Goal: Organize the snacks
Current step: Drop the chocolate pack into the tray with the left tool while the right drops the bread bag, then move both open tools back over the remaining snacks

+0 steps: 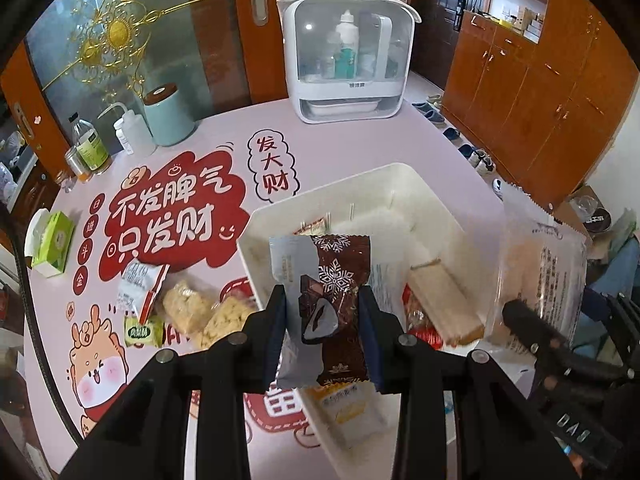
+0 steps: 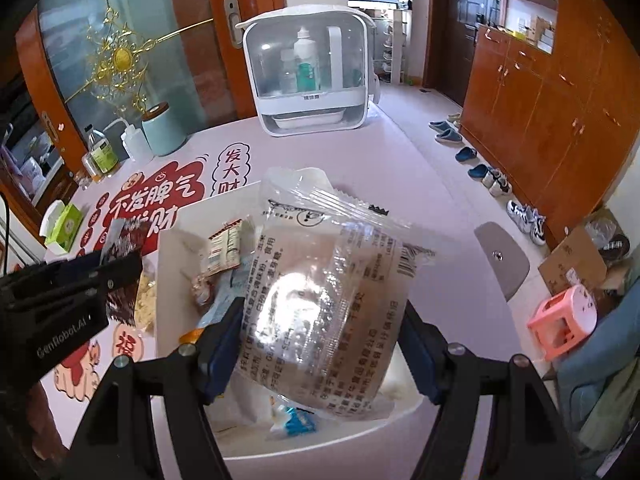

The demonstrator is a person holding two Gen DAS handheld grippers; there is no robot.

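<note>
Brown snowflake-print wrapper (image 1: 336, 300) in left claw (image 1: 325, 320); clear crinkly pkt (image 2: 324, 312) in right claw (image 2: 324, 344).

Between the left gripper's (image 1: 326, 316) matt black plastic arms sits a glossy brown foil wrapper (image 1: 340, 280) with a silvery edge. The right gripper (image 2: 324, 344), of the same matt plastic with blue pads (image 2: 224, 344), clamps a clear, crinkly plastic bag (image 2: 328, 300) that glares with reflected light. Just beyond both, the white bin (image 1: 400, 184) looks like smooth, slightly shiny plastic. Left of the left gripper, two rough, crumbly bars (image 1: 208, 316) lie in clear film on the smooth printed table cover (image 1: 180, 200).
</note>
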